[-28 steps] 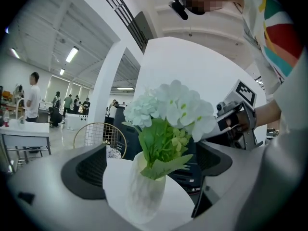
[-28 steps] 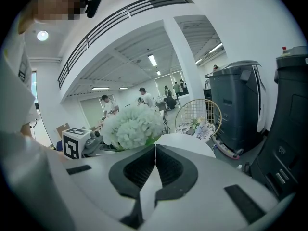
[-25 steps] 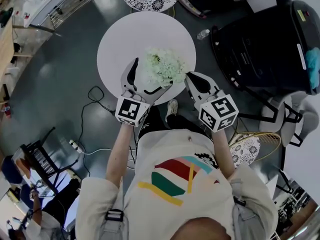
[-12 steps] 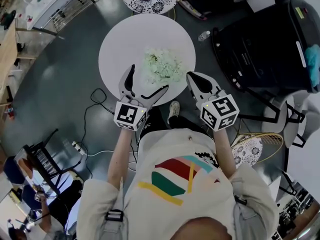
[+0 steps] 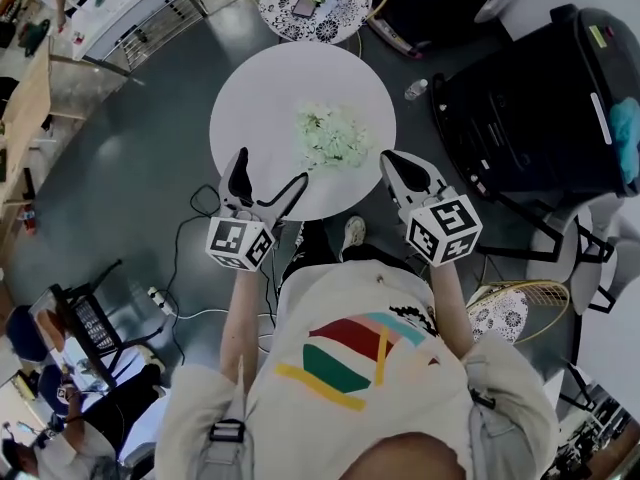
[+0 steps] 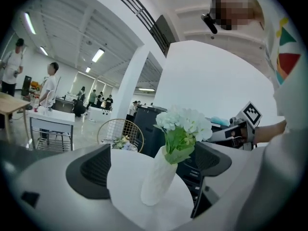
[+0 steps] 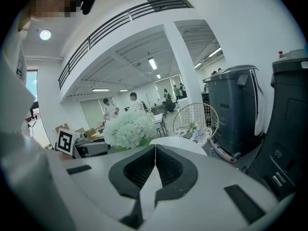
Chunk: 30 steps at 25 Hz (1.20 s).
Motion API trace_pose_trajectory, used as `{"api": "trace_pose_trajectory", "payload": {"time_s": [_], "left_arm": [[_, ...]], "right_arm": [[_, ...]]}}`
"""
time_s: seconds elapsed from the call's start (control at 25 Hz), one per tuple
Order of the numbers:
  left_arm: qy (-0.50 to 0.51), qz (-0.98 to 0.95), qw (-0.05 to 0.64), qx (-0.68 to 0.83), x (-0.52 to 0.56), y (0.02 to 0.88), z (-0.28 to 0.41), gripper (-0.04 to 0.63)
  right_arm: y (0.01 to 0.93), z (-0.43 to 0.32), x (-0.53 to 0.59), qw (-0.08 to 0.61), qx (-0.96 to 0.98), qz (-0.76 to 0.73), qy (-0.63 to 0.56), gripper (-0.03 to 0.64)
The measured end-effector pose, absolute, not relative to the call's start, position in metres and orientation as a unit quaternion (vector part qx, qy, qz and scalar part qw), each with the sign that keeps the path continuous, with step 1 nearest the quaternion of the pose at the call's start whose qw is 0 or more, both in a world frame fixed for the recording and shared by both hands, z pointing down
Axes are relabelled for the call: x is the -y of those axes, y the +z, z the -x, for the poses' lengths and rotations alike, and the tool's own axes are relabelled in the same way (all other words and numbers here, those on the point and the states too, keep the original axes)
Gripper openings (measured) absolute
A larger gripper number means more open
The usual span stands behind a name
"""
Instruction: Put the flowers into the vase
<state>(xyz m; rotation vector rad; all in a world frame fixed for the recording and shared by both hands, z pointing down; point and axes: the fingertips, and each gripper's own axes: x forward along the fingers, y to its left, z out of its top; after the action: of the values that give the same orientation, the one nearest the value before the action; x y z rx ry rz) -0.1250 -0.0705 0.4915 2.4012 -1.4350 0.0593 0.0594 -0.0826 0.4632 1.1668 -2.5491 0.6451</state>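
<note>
A bunch of pale green-white flowers (image 5: 333, 136) stands in a white textured vase (image 6: 158, 179) on the round white table (image 5: 262, 98). In the left gripper view the blooms (image 6: 186, 123) rise from the vase's mouth, framed by the wide-apart jaws with clear space around the vase. My left gripper (image 5: 265, 180) is open at the table's near-left edge. My right gripper (image 5: 391, 158) is shut with nothing in it, at the near-right edge; its view shows the flowers (image 7: 129, 128) just beyond the closed jaws.
A large black bin (image 5: 545, 98) stands to the right of the table. A small patterned round table (image 5: 312, 6) with flowers lies beyond. Cables (image 5: 190, 200) trail on the grey floor at left. A wire-backed chair (image 5: 515, 298) is near my right side.
Both grippers have drawn back toward me, away from the vase. The left gripper moved left and down, clear of the flowers. The flowers stay in the vase.
</note>
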Motion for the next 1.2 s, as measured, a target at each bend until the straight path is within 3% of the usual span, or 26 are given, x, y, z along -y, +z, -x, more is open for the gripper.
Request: {"api": "trace_pose_trajectory", "payload": {"time_s": [0.08,0.4,0.64,0.76,0.96,1.2], "left_arm": [[0.019,-0.841,0.166,0.514,0.07,0.484,0.133,0.541],[-0.037,-0.83,0.131,0.541,0.073,0.43,0.162,0.274],[-0.073,-0.814,0.067,0.573,0.093,0.365,0.174,0.119],[-0.064,-0.789,0.037,0.609,0.106,0.326,0.173,0.01],[-0.029,-0.767,-0.011,0.64,0.115,0.27,0.153,0.008],[-0.034,-0.778,-0.022,0.627,0.115,0.253,0.131,0.008]], "right_arm": [[0.457,-0.061,0.088,0.12,0.878,-0.41,0.215,0.012],[0.421,-0.061,0.109,0.084,0.883,-0.428,0.173,0.012],[0.368,-0.057,0.123,0.048,0.888,-0.442,0.116,0.012],[0.334,-0.054,0.128,0.024,0.888,-0.451,0.086,0.012],[0.281,-0.05,0.129,-0.027,0.883,-0.466,0.051,0.012],[0.244,-0.037,0.118,-0.076,0.884,-0.46,0.028,0.012]]}}
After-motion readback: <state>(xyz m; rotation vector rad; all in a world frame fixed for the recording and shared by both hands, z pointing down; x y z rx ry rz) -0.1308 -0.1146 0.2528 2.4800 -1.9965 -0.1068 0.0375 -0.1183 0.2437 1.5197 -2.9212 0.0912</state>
